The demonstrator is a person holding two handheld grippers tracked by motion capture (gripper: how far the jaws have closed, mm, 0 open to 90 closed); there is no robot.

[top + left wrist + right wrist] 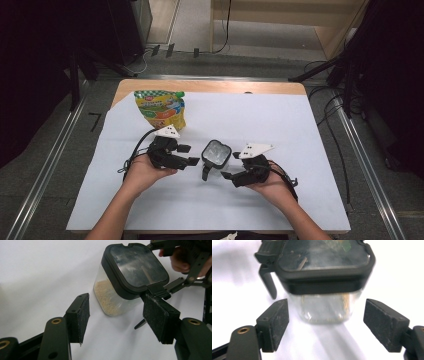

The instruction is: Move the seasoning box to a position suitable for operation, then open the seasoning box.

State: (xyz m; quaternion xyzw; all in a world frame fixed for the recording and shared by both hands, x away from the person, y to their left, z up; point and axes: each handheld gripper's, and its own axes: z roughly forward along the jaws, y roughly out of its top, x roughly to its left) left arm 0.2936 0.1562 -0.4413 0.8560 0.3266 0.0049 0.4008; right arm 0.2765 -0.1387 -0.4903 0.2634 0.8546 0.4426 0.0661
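Both grippers, left [192,154] and right [229,166], hold their fingers apart.

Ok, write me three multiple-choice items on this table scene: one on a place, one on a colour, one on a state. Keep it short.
1. Where does the snack pouch stand?
A. At the far left of the white sheet
B. Between the two grippers
C. On the floor

2. What colour is the lid of the clear container?
A. Red
B. Black
C. White

3. How do the jaws of the right gripper stand?
A. Clamped on the lid
B. Shut on the pouch
C. Open, pads short of the container

Key: 1 A, the high view shows the pouch beyond the left gripper. 2 B, both gripper views show a black lid. 3 C, the right gripper view shows both pads apart from the walls.
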